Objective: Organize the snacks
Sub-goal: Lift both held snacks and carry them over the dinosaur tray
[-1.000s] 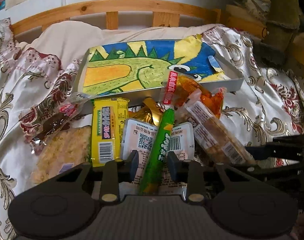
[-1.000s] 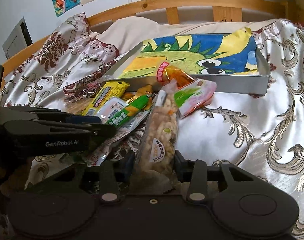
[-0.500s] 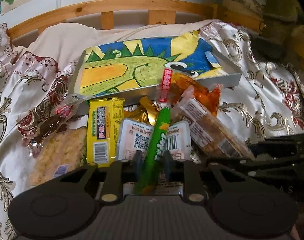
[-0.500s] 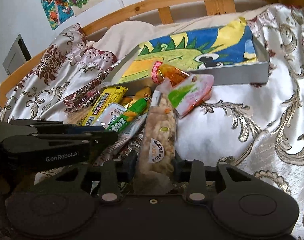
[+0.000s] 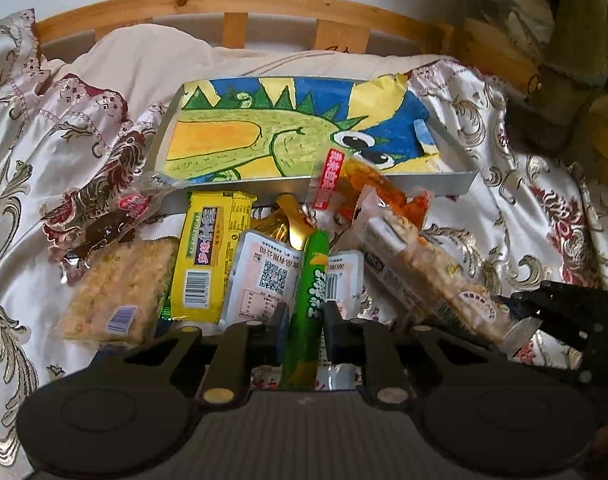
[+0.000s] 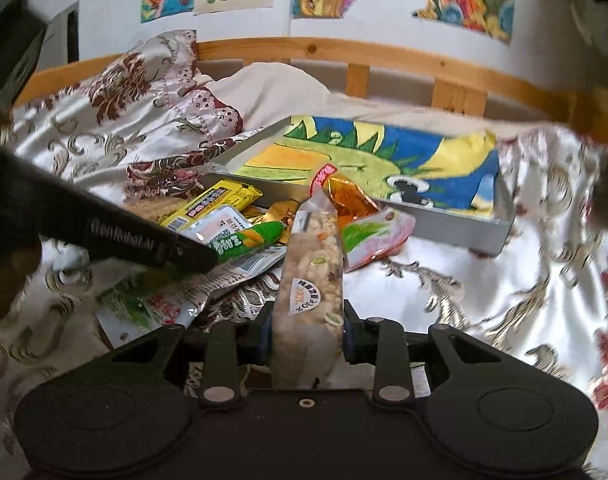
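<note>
A heap of snacks lies on the patterned bedspread in front of a grey tray (image 5: 423, 184) lined with a dinosaur drawing. My left gripper (image 5: 305, 314) is shut on a green snack stick (image 5: 313, 280), which lies on a white pouch (image 5: 264, 276). The right wrist view shows the same green snack stick (image 6: 244, 240) at the tip of the left gripper (image 6: 208, 258). My right gripper (image 6: 305, 320) has its jaws closing, and the pads press on a clear puffed-rice pack (image 6: 315, 264). In the left wrist view that puffed-rice pack (image 5: 431, 276) slants toward the right gripper (image 5: 519, 314).
A yellow pack (image 5: 212, 256), a rice-cake block (image 5: 116, 288), an orange pack (image 5: 367, 188) and a pink-green pack (image 6: 371, 236) lie around. A wooden bed rail (image 5: 240, 4) runs behind the tray (image 6: 443, 224). Bare bedspread (image 6: 483, 300) spreads to the right.
The left jaws closed onto the green stick. The right jaws narrowed onto the puffed-rice pack, and the right gripper rolled and shifted so its view tilted.
</note>
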### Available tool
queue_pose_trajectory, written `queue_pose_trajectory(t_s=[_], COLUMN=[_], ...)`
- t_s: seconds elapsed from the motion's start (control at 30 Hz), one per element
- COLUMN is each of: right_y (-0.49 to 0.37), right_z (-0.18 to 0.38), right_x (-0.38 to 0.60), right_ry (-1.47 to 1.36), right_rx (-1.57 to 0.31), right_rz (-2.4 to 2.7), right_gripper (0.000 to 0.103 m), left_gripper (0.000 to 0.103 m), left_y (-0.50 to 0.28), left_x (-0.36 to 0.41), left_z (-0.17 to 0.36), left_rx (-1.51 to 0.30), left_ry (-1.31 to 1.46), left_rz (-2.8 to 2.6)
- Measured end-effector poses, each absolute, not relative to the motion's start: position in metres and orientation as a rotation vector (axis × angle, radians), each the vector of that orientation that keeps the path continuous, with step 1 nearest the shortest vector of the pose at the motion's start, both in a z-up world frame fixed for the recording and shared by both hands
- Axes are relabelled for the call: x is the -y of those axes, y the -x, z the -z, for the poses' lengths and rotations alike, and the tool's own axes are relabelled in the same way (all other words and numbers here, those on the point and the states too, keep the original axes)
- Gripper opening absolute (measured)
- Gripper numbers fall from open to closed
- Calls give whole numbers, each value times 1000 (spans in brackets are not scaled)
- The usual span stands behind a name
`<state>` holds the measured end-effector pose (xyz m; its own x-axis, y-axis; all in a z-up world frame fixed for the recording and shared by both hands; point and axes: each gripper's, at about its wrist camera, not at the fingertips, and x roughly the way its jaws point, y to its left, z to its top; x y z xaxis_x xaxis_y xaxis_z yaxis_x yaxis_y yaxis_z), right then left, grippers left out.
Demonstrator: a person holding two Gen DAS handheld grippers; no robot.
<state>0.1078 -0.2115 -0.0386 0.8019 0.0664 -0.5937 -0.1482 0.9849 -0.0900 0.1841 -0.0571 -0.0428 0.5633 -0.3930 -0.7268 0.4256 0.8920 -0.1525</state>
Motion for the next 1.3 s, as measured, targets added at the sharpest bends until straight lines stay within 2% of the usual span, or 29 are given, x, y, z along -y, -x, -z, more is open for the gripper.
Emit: queue_pose_trajectory(t_s=[0.33, 0.6, 0.77, 0.97, 1.3], right_y=[-95, -94, -93, -93, -94], right_z=[37, 34, 33, 31, 17], right_x=[202, 202, 201, 203, 214], right_ry=[280, 278, 298, 291, 276], right_rx=[-561, -539, -518, -502, -442], right_rz=[-98, -103, -98, -91, -54], right_gripper=[33, 33, 33, 33, 33], left_gripper=[19, 22, 19, 18, 18], left_y=[-187, -192, -192, -197, -193], left_x=[59, 64, 64, 51, 43], left_z=[52, 63, 63, 57, 24], left_rx=[-948, -936, -938, -992, -894], left_ry=[-27, -82, -69, 98, 201], left_rz=[436, 455, 457, 459, 462])
